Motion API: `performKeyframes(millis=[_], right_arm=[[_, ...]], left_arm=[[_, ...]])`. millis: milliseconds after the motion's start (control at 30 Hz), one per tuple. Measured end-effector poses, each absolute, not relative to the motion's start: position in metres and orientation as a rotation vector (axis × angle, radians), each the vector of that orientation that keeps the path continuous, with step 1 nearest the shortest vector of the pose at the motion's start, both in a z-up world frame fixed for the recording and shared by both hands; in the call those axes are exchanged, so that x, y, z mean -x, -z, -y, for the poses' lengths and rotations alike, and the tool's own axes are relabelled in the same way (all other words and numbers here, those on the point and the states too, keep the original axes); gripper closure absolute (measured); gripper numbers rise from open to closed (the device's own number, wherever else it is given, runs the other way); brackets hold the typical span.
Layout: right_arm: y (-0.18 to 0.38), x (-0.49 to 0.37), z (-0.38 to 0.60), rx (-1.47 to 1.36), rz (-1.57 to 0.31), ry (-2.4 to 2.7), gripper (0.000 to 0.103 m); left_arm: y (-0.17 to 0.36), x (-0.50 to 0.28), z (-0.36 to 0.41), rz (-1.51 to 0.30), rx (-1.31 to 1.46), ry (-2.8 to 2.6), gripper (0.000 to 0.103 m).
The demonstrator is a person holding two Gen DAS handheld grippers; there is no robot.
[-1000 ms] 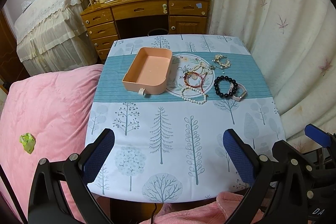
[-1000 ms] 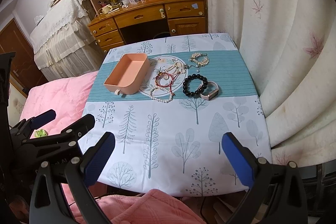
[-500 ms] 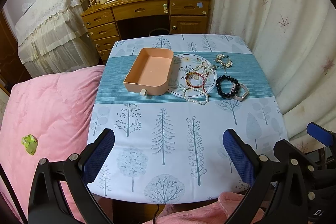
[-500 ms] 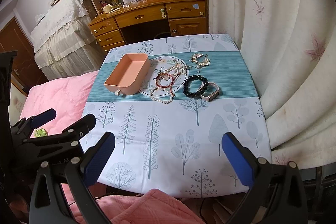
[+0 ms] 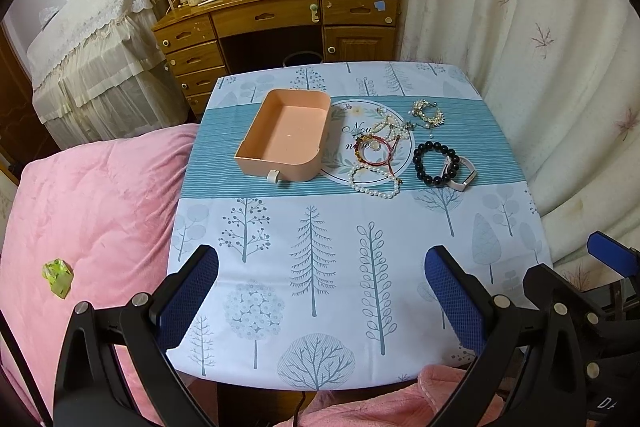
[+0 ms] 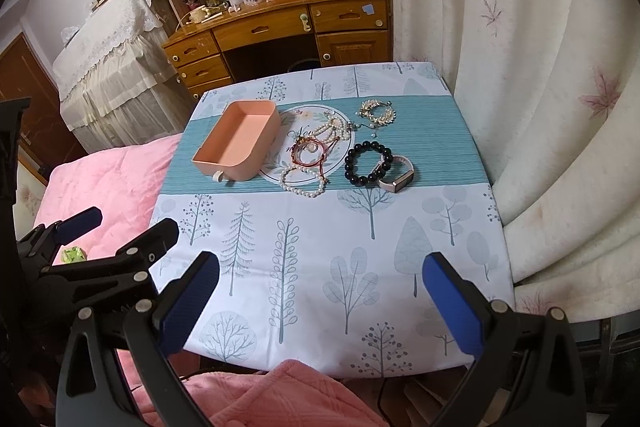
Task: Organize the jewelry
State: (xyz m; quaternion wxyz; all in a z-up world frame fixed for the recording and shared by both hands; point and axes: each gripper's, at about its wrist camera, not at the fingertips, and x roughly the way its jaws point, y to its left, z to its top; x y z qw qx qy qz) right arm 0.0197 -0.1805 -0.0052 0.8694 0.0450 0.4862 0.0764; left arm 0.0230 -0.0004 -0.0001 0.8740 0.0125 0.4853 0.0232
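Both the left gripper (image 5: 322, 287) and right gripper (image 6: 320, 287) hold their jaws wide apart, empty, above the surface's (image 5: 320, 267) near edge. Ahead of them, the jewelry (image 5: 404, 147) lies beside a pink tray (image 5: 284, 139).
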Motion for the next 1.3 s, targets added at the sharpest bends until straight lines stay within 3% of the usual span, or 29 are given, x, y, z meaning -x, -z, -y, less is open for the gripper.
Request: performKeyframes(millis=[400, 700, 967, 1300], right_arm=[[0.011, -0.023, 0.171, -0.105, -1.046, -0.15, 0.001], [0.027, -0.016, 0.161, -0.098, -1.018, -0.07, 0.001], [0.057, -0.009, 0.163, 0.245, -0.978, 0.006, 0.001], [0.11, -0.044, 0.168, 0.724, -0.887, -0.081, 0.001]], left_arm=[[0.007, -0.028, -0.011, -1.043, -0.017, -0.031, 0.001], [0.055, -0.038, -0.021, -1.148, -0.068, 0.096, 0.001], [0.098, -0.053, -0.02, -1.301, -0.071, 0.232, 0.001], [0.133, -0.1, 0.027, -1.194, -0.289, 0.283, 0.001]])
